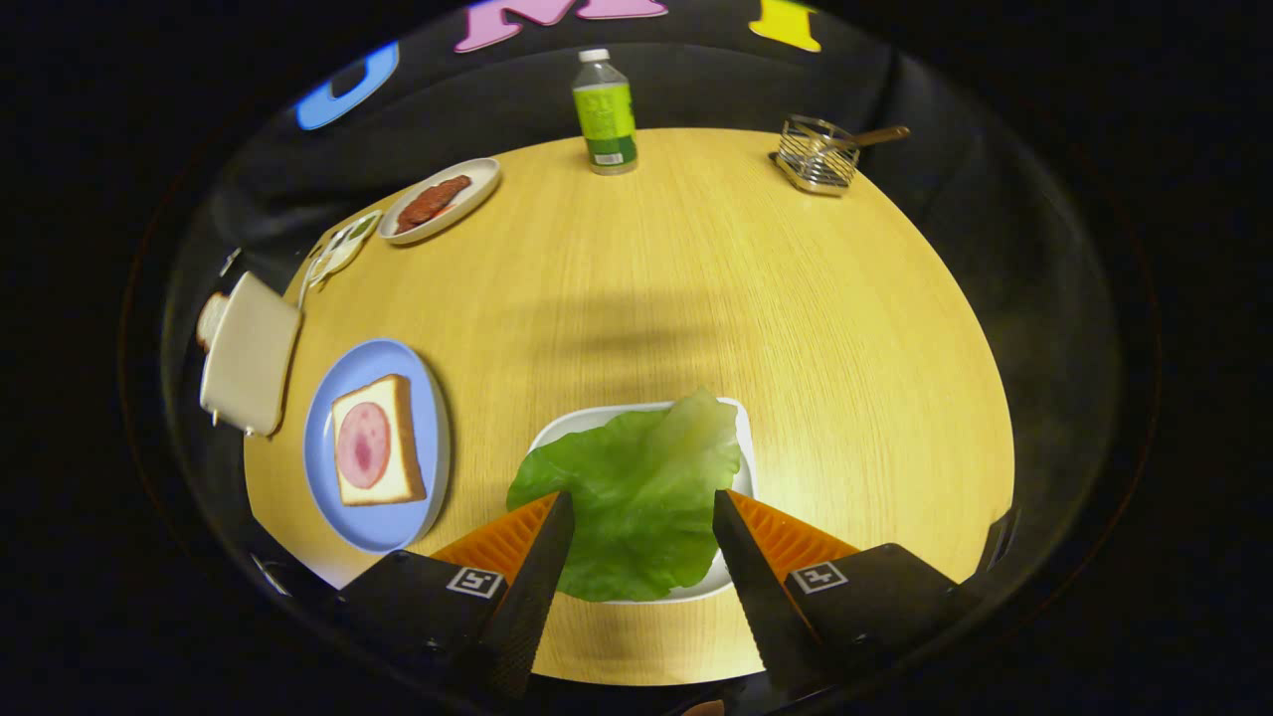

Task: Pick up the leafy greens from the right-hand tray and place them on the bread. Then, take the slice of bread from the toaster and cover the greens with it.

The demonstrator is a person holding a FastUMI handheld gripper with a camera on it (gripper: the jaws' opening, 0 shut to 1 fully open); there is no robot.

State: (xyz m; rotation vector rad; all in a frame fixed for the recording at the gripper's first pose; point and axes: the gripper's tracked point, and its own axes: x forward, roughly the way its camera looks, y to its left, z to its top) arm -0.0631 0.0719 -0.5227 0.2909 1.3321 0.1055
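The leafy greens (636, 497) are a single broad leaf lying flat on a white square tray (744, 438), and everything else is placed here from that tray. The leaf's long axis runs from the near side of the tray toward its far corner, slanting slightly to the right as it goes away from the gripper; the paler, narrower end points at the far corner, while the wide, darker green end spreads toward the fingers and spills over the tray's near-left rim. Its surface is veined and gently crinkled, glossy in places.

The gripper (643, 512) stands open, its two black fingers with orange ribbed sides spread to either side of the leaf, the tips above the leaf's edges and gripping nothing.

Left of the tray sits a blue plate (423, 467) carrying a slice of bread (398, 447) topped with a round of pink ham (362, 446). Further left stands a cream toaster (249, 358) with a bread slice (211, 318) showing at its far side. Well beyond the tray, across the wooden table (796, 298), are a plate of red-brown meat (434, 201), a green-labelled bottle (605, 114) and a wire basket (818, 154)
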